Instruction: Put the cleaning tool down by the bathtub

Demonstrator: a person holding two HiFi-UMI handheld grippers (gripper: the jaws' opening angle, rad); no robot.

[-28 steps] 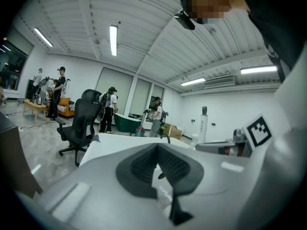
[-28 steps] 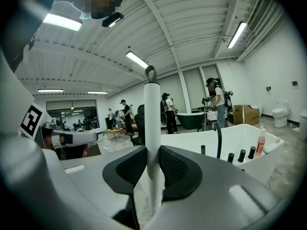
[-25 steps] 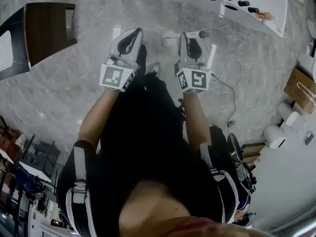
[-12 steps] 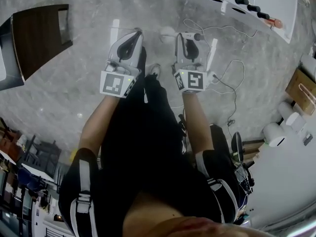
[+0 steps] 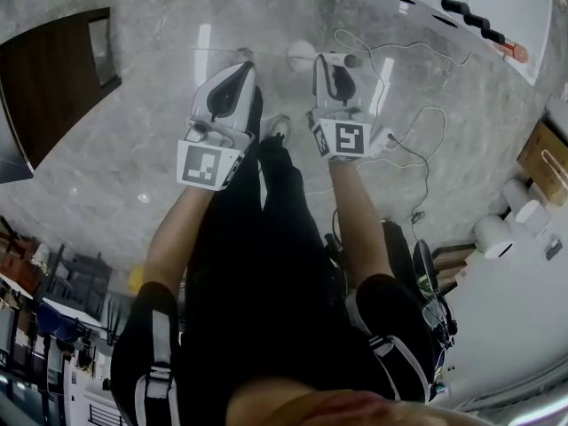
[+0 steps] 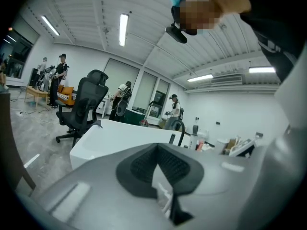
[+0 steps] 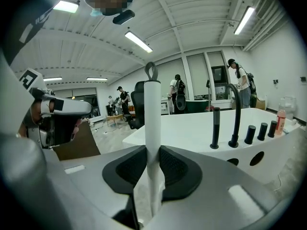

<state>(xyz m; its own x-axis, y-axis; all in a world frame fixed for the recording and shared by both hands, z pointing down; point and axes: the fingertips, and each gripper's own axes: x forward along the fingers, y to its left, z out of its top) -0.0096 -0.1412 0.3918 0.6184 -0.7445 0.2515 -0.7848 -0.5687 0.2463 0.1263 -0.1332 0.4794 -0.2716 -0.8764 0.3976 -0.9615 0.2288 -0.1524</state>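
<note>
Seen from the head view, the left gripper (image 5: 241,60) and right gripper (image 5: 330,60) sit side by side at upper centre. Both point toward the white bathtub (image 5: 519,16) that runs along the top of the frame. A loose cable (image 5: 417,140) snakes over the glossy grey floor right of the right gripper. Anything set down there could, I reckon, land on it and tip, or snag it. What the right gripper carries is foreshortened from up here and hard to pick out. I can't say what the round white object (image 5: 300,56) on the floor ahead is.

In the left gripper view the pads meet at their tips with nothing between them. The tub lies across the middle, an office chair (image 6: 84,104) to its left. The gripper's body cuts off the floor at the tub's foot.

In the right gripper view the jaws are clamped on the white handle of the cleaning tool (image 7: 152,119), upright at frame centre, its loop on top. Its lower end is hidden below the gripper, so I can't tell whether it touches the floor. A handle that tall and thin would likely topple if let go standing, or knock the black faucet (image 7: 235,114) at right.
</note>
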